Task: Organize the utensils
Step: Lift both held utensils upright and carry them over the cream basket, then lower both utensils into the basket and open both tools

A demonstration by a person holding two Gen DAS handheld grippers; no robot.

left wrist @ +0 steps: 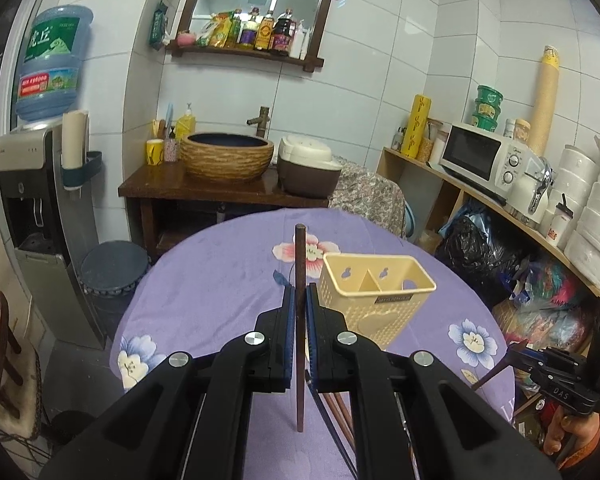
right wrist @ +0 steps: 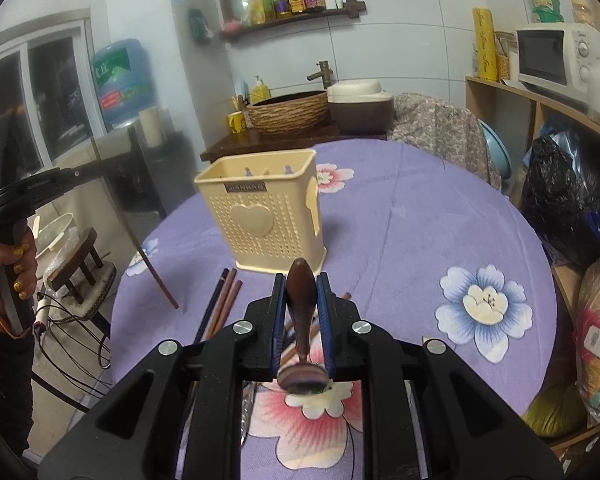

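Standing upright, a dark brown chopstick (left wrist: pixel 300 320) is pinched by the left gripper (left wrist: pixel 300 300). The right gripper (right wrist: pixel 301 292) clamps a glossy brown wooden spoon (right wrist: pixel 300 320). A cream holder (right wrist: pixel 268 216) is near.

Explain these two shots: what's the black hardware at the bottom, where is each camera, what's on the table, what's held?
No robot here: a person carries two handheld grippers, each with a fisheye camera looking along its jaws. The black hardware is the gripper itself.

Left wrist view: the left gripper is shut on a thin dark wooden chopstick, held upright.

Right wrist view: the right gripper is shut on a dark wooden spoon, handle forward, bowl toward the camera.

On the round table's purple flowered cloth stands a cream perforated plastic utensil holder, with loose chopsticks lying in front of it.
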